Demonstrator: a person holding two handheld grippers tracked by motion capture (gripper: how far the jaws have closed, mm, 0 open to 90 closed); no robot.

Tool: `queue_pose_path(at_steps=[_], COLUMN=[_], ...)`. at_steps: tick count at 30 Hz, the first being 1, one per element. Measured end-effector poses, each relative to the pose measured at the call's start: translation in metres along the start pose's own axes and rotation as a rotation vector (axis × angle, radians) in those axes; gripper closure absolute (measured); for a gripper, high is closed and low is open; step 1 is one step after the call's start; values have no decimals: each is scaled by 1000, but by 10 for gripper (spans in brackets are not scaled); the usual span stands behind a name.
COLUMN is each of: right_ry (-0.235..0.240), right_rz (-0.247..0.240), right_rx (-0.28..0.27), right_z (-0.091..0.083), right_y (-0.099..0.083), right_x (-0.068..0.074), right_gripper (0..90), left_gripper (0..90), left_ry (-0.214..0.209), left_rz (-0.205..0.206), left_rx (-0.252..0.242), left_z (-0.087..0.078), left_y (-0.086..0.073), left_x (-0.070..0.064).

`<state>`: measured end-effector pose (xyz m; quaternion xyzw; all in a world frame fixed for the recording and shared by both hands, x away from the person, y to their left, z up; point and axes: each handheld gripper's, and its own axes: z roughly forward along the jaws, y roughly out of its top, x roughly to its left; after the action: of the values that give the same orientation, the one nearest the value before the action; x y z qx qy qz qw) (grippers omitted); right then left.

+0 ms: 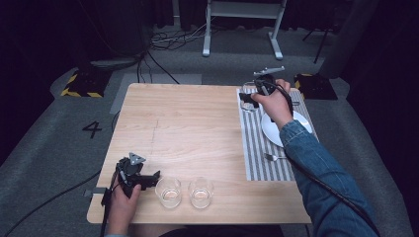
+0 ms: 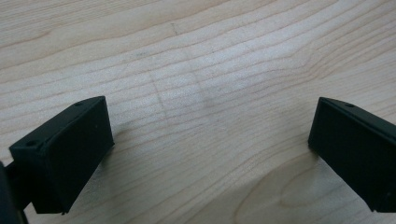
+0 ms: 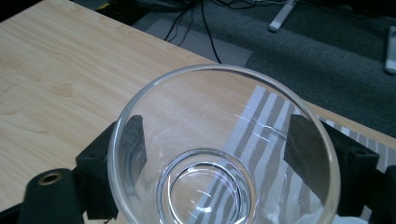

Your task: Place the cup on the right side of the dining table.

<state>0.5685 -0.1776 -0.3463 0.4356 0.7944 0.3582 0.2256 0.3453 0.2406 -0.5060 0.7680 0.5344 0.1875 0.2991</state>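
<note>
My right gripper is at the far end of the striped placemat, shut on a clear empty glass. In the right gripper view the glass sits upright between the two black jaws of the gripper, which press on its sides. My left gripper is low over the table's near left corner, open, just left of two more empty glasses. In the left gripper view that gripper has its jaws wide apart over bare wood.
A white plate lies on the placemat under my right forearm, and a fork lies nearer on the mat. The wooden table stands on grey carpet. Cables and a white stand's legs are beyond the far edge.
</note>
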Motion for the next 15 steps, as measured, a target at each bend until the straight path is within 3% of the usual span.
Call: queue_pose_path(at_steps=[3,10,15], right_ry=[-33,-67,-88], right_rz=[-17,33,39], right_rx=[2,5,15], right_z=[7,25,36], right_y=[5,16,22], right_x=[-5,-18,-25], right_gripper=[186,186,185], left_gripper=[0,0,0], left_ry=[0,2,0], left_rz=[1,0,1], left_rx=[1,-1,0], left_z=[0,0,0], left_y=[0,0,0], left_x=[0,0,0])
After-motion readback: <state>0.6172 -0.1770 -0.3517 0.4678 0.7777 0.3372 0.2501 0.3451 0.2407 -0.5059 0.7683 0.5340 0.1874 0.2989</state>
